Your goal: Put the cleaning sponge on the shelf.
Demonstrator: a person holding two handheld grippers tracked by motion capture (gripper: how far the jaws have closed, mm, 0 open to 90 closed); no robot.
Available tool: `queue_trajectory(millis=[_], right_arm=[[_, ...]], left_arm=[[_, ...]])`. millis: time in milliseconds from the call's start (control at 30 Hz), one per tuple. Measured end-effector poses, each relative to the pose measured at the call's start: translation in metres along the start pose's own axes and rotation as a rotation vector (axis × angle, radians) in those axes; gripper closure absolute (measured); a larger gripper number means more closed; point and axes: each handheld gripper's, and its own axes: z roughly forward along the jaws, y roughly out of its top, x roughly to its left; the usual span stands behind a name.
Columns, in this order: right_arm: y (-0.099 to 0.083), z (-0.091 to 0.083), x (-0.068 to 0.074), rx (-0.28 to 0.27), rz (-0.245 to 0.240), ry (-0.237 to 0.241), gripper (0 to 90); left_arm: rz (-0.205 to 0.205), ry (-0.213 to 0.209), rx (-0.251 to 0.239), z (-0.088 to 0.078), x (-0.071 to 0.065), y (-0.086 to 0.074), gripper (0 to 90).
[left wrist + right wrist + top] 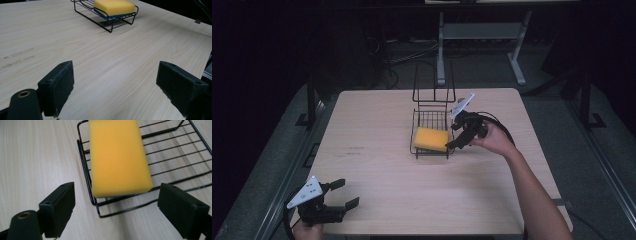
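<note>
A: Left first. We've got the left hand-held gripper (343, 194) at the lower left of the high view, jaws spread wide, nothing between them, parked at the near edge of the counter (377, 165). In its own view the jaws frame bare wood, with the rack far off at the top.

B: Parked out of the way, we'd say. It leaves the middle free for the other hand.

A: Agreed. Centre of the frame: yellow sponge (431, 138) lying flat in the black wire rack (431, 120), across its near end. The blue underside shows in the left gripper view (114, 6).

B: It sits level on the wires, so it looks set down rather than carried.

A: Right of centre: the right hand-held gripper (462, 135) just beside the rack's right edge, angled down toward the sponge. In the right gripper view its jaws are wide open, either side of the sponge's (118, 157) near end and the rack (175, 157) rim, gripping nothing.

B: We can't tell if it's coming or going. Open that wide, it clears the sponge's width either way.
</note>
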Motion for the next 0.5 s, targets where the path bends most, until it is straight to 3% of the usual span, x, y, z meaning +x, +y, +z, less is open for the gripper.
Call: queue_trajectory(millis=[500], right_arm=[[-0.025,-0.015,0.014,0.003,0.006,-0.014,14.2]], left_arm=[[0.006,0.0,0.005,0.0,-0.001,0.0,14.0]])
